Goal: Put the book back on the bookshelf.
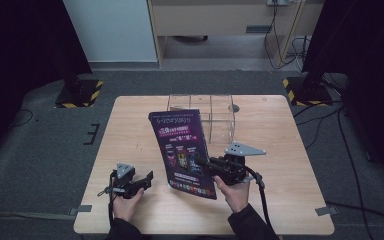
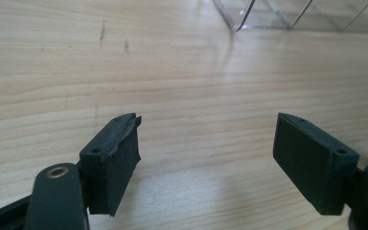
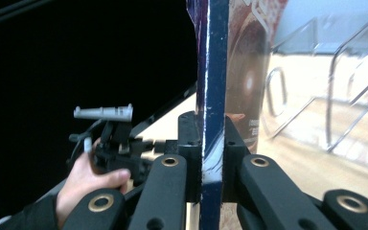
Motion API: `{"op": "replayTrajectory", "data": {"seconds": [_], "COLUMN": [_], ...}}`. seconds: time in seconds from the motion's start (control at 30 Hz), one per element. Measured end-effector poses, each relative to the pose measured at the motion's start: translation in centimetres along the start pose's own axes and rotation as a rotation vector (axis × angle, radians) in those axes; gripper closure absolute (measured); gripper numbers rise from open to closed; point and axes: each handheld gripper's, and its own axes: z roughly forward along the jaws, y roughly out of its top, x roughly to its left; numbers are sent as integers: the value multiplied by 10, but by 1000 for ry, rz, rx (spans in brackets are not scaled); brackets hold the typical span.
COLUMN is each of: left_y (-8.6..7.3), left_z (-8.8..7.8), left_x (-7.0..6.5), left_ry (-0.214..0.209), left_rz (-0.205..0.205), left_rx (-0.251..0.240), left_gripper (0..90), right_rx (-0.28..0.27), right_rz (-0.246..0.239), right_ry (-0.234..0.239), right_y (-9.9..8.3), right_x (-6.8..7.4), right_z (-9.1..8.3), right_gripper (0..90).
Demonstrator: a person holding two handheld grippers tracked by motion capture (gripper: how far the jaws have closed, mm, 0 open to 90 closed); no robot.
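Right claw (image 1: 202, 163) clamped on the magazine's (image 1: 182, 150) edge, lifting it upright off the tabletop (image 1: 130, 130), likely for slotting into the clear acrylic rack (image 1: 215, 115) behind; left claw (image 1: 147, 178) spread wide, empty, low beside it.

Dim high view, soft, dark edges

The left gripper's (image 2: 206, 163) fingers (image 2: 112, 163) stand apart over the bare wooden table (image 2: 172, 72), the clear rack (image 2: 297, 14) beyond.
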Motion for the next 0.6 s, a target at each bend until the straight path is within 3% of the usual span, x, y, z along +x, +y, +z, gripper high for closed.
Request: {"op": "replayTrajectory", "data": {"seconds": [0.3,0.47,0.6], "left_y": [-3,-3,-3], "left_z": [8,9,11], "left_x": [-2,-3,-8], "left_ry": [40,41,63], "left_rz": [46,55,104], "left_rx": [73,74,96], "left_gripper": [206,193,167], "right_rx": [-64,-93,-112], "right_rz": [-23,-32,-36], "right_ry": [-35,-52,-73], "right_y": [24,32,39], "right_x": [-6,-9,-12], "right_z": [-16,-20,-24], "right_gripper": [843,844,843]}}
